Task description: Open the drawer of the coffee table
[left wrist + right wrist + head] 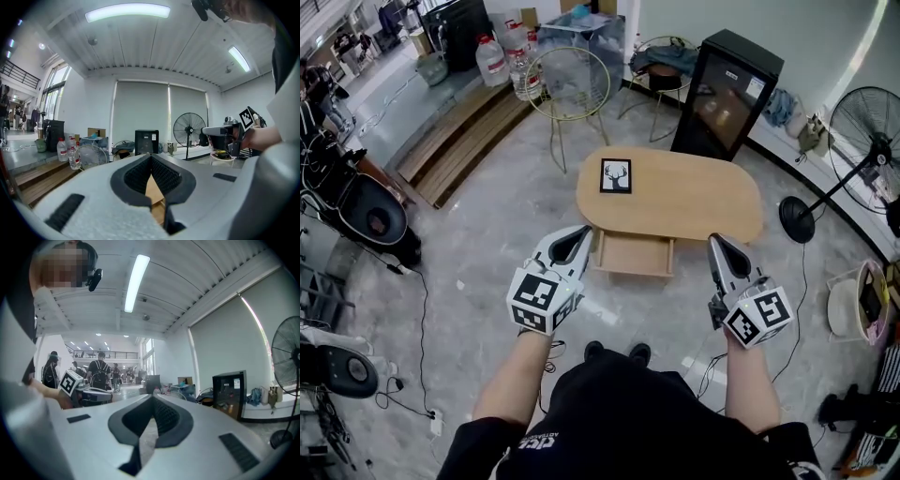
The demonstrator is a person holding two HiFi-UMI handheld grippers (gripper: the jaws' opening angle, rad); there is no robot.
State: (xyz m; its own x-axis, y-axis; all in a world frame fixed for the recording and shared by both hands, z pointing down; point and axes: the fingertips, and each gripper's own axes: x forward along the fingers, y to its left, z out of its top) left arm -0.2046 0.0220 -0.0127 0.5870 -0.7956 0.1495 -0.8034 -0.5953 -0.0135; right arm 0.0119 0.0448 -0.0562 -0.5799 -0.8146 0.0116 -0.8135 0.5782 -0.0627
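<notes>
A person stands on a pale marbled floor (487, 234), seen from above, holding a two-jaw gripper in each hand at about waist height. Just ahead is an oval wooden coffee table (703, 202). Its drawer (635, 255) sticks out from the near edge towards the person, with the light wood of its inside showing. A small framed picture of a deer (616, 175) lies flat on the worktop near the far left end. The left gripper (583, 229) points forward, its tip close to the drawer's left front corner but not touching it; its jaws are clenched together with nothing between them. The right gripper (715, 239) is held level to the right of the drawer, apart from it, and its jaws are likewise pressed together and empty. Beyond the table stand a black cabinet with a glass front (727, 94), a round wire chair (568, 84) and some large water bottles (492, 61). A standing fan (870, 141) is off to the right.
</notes>
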